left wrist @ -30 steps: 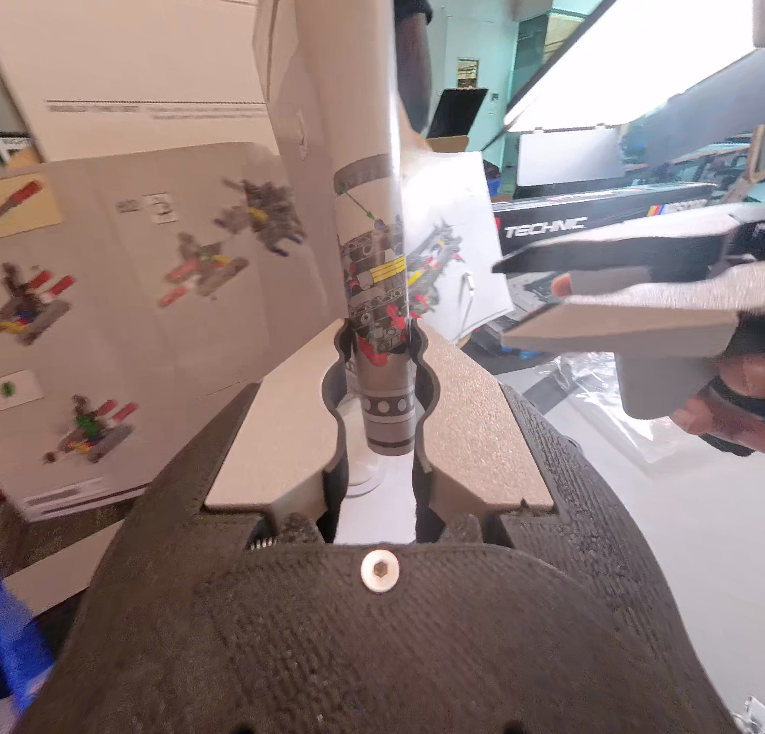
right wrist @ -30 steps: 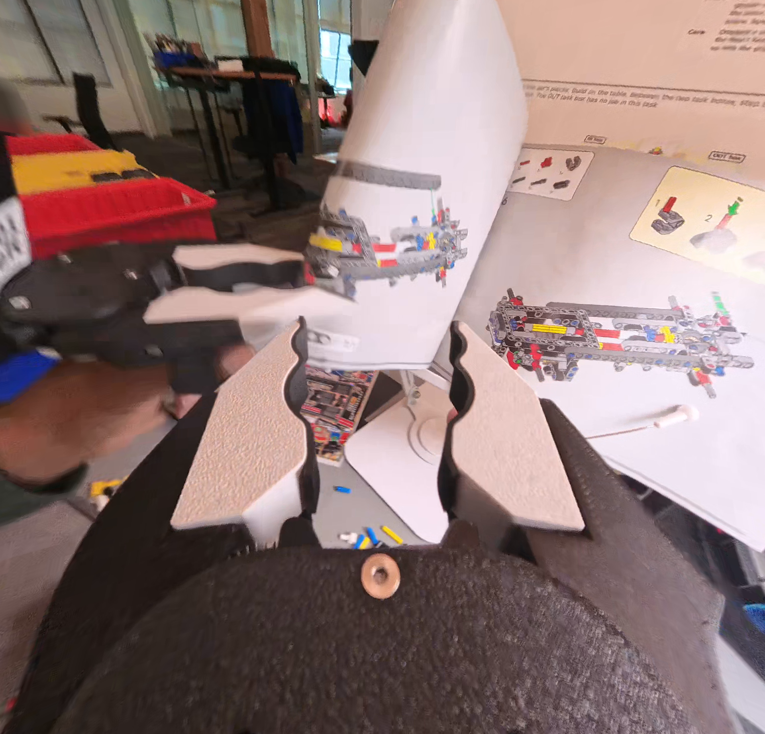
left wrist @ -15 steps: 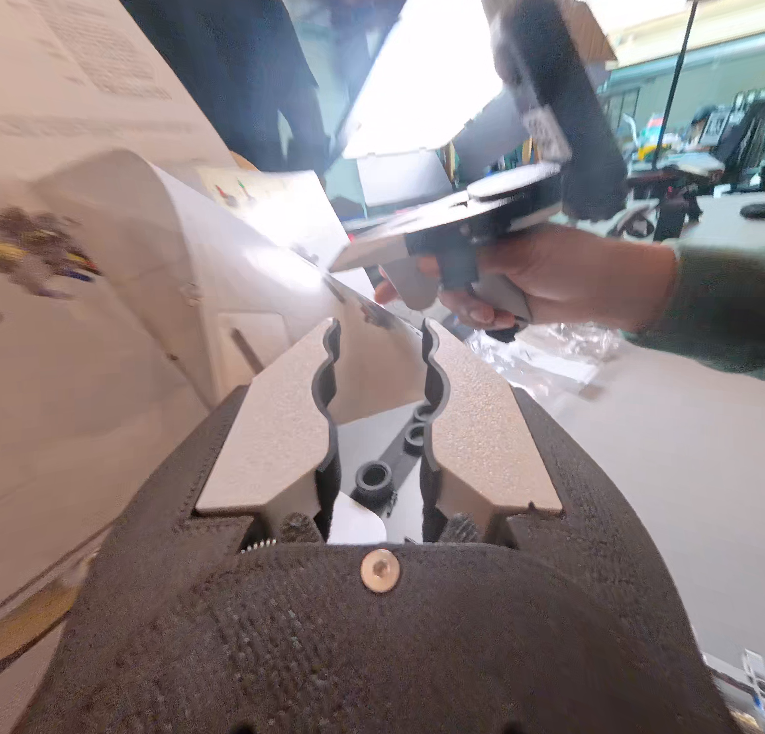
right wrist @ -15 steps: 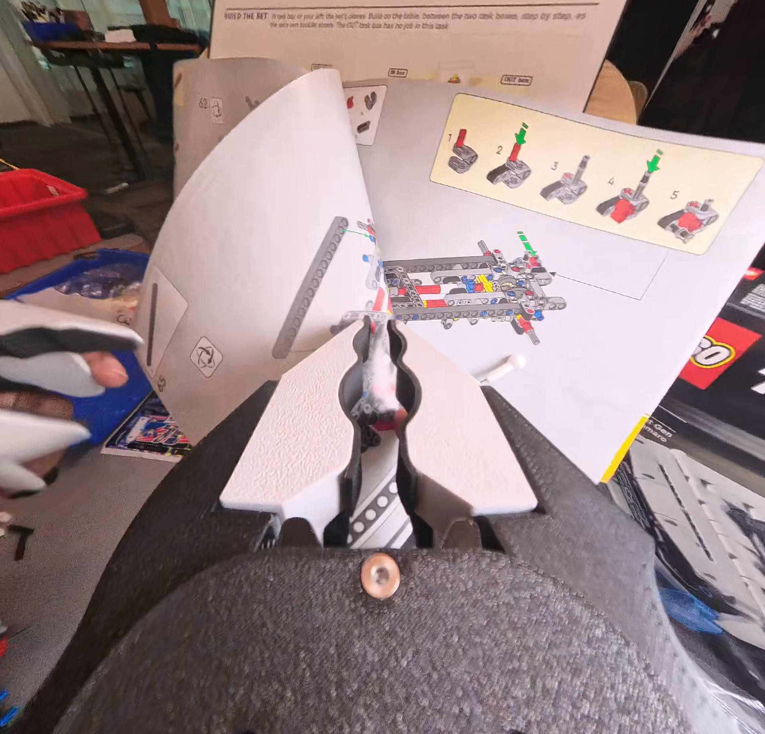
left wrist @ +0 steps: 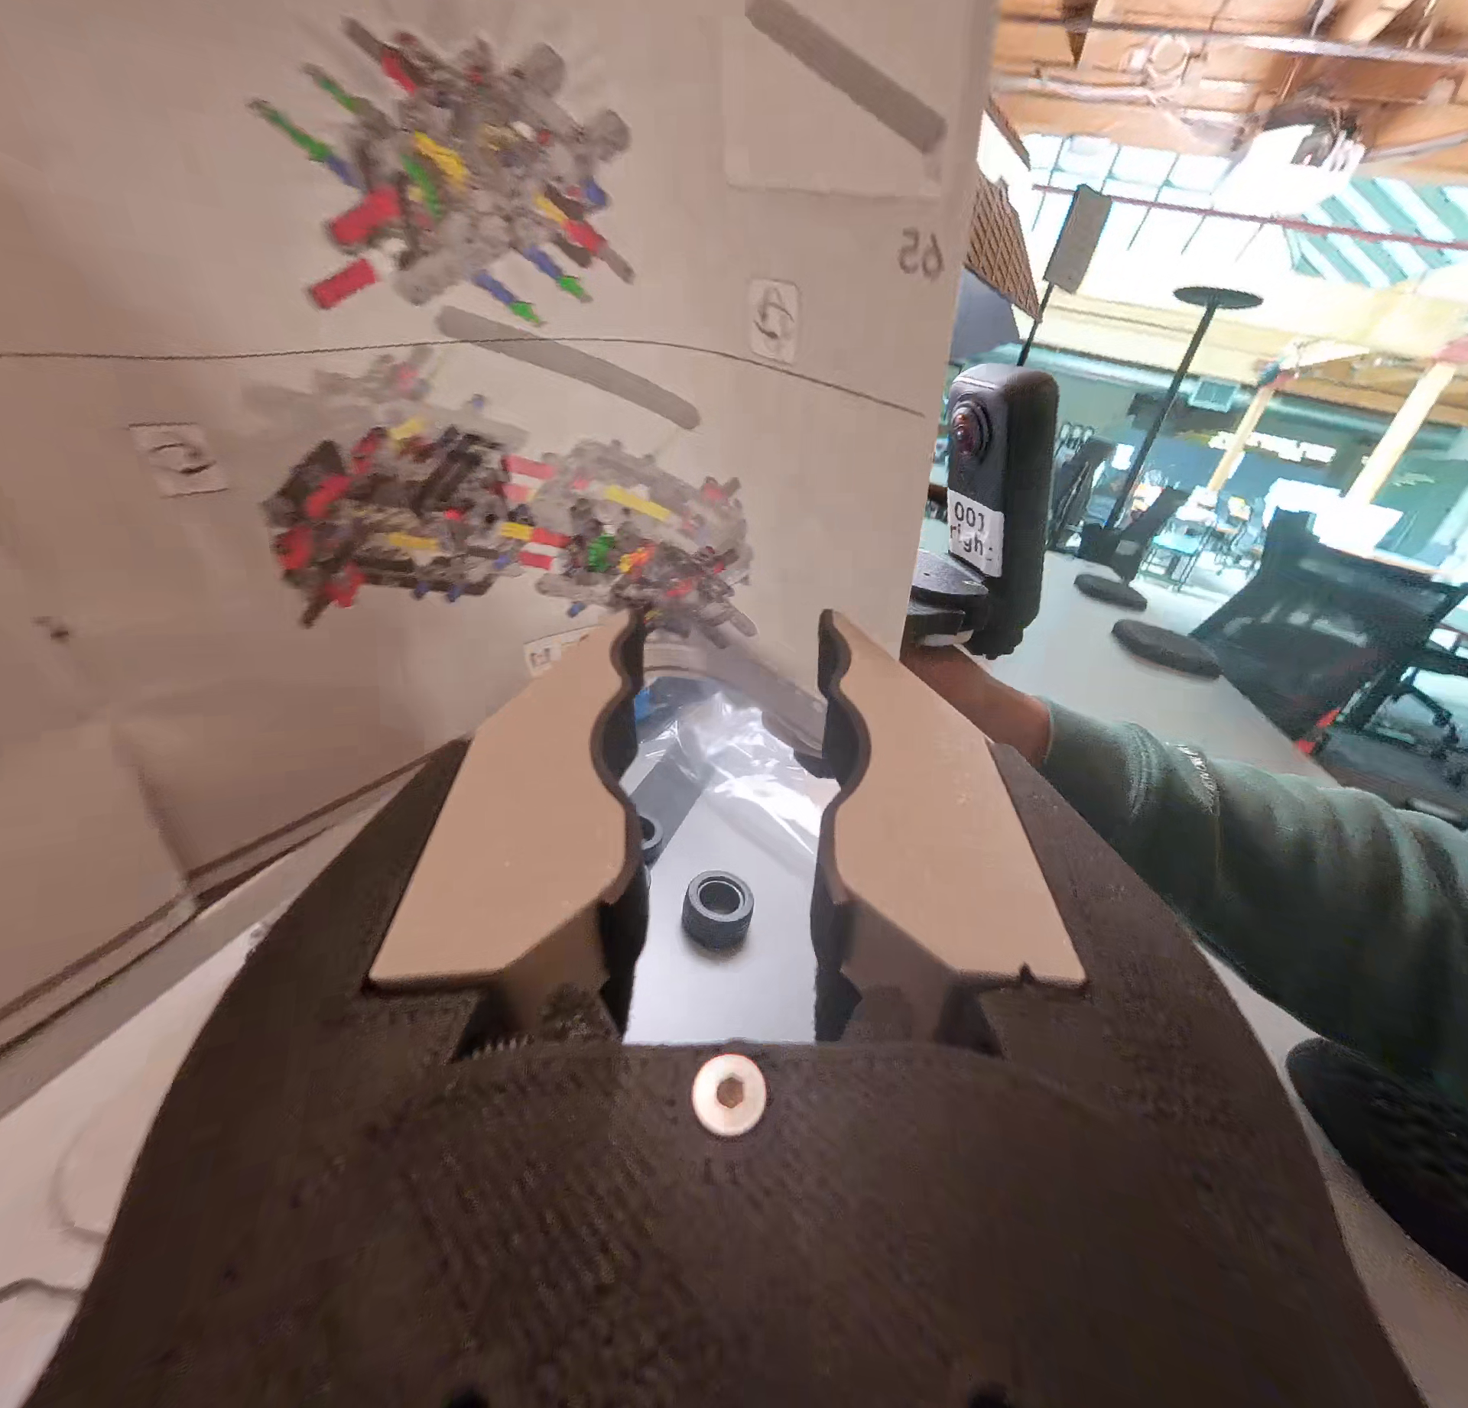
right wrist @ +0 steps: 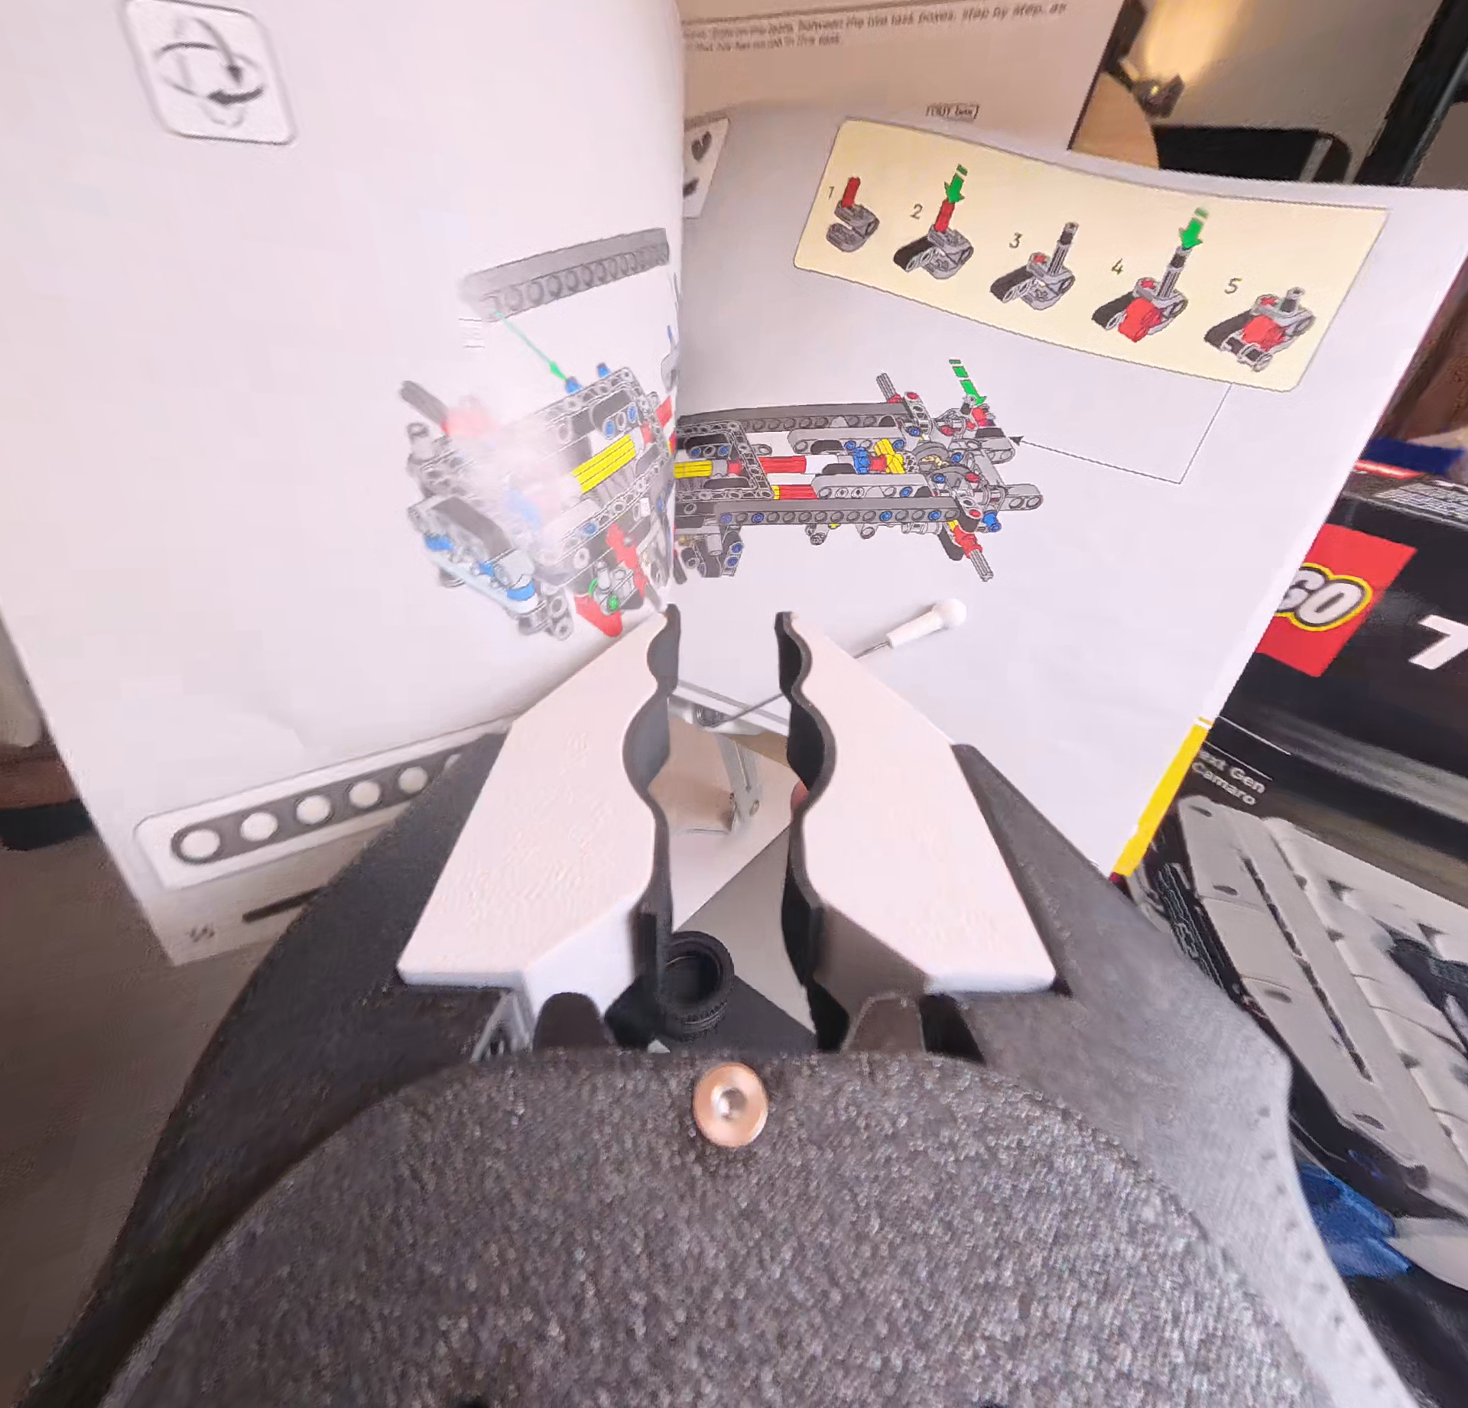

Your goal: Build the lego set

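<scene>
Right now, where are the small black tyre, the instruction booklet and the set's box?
small black tyre [left wrist: 717, 908], left wrist view, on its outer tread.
instruction booklet [right wrist: 993, 615], right wrist view, on the open right-hand page.
set's box [right wrist: 1350, 734], right wrist view, on its black lid.

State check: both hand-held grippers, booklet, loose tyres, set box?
Left hand-held gripper: open, empty.
Right hand-held gripper: open, empty.
Instruction booklet: open, propped upright.
Loose page: curled, mid-turn, not lying flat.
Small black tyre: loose on the table, lying on its side.
Lego box: cannot tell if opened.
</scene>
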{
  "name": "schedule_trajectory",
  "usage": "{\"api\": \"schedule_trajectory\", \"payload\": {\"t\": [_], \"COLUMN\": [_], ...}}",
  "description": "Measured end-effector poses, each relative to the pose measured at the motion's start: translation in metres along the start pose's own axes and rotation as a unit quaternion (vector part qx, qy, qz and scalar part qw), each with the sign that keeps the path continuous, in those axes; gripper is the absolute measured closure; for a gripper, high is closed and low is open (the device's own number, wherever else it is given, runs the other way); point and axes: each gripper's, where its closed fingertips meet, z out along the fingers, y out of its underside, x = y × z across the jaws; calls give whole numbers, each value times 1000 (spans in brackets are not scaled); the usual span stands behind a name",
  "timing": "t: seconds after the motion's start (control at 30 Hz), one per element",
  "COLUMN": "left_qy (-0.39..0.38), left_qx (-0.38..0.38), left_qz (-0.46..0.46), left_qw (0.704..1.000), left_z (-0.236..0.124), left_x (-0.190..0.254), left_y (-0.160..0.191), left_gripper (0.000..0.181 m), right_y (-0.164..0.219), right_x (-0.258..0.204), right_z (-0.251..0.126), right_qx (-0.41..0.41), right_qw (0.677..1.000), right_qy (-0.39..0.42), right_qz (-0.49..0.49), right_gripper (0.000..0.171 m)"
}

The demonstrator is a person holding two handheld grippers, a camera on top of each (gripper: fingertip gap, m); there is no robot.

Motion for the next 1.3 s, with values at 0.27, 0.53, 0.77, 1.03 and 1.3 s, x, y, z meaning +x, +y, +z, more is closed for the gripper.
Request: {"api": "schedule_trajectory", "payload": {"t": [0.27, 0.53, 0.77, 1.03, 1.3], "left_qy": [-36, -132, -258, -323, -330], "left_qx": [-22, 18, 38, 42, 28], "left_qz": [29, 58, 89, 115, 140], "left_qw": [999, 989, 961, 938, 933], "left_z": [54, 20, -68, -109, -114], "left_x": [2, -17, -54, -78, -79], "left_y": [-7, -11, -6, 4, 13], "left_gripper": [147, 140, 138, 138, 138], "right_y": [19, 8, 24, 42, 44], "right_x": [-29, -2, 54, 76, 96], "right_z": [-52, -36, -28, -14, -20], "right_qx": [32, 32, 7, -23, 1], "right_qw": [989, 998, 998, 992, 985], "right_qy": [-145, -58, 57, 97, 126], "right_qz": [-7, -4, 38, 76, 120], "right_gripper": [90, 124, 167, 157, 151]}}
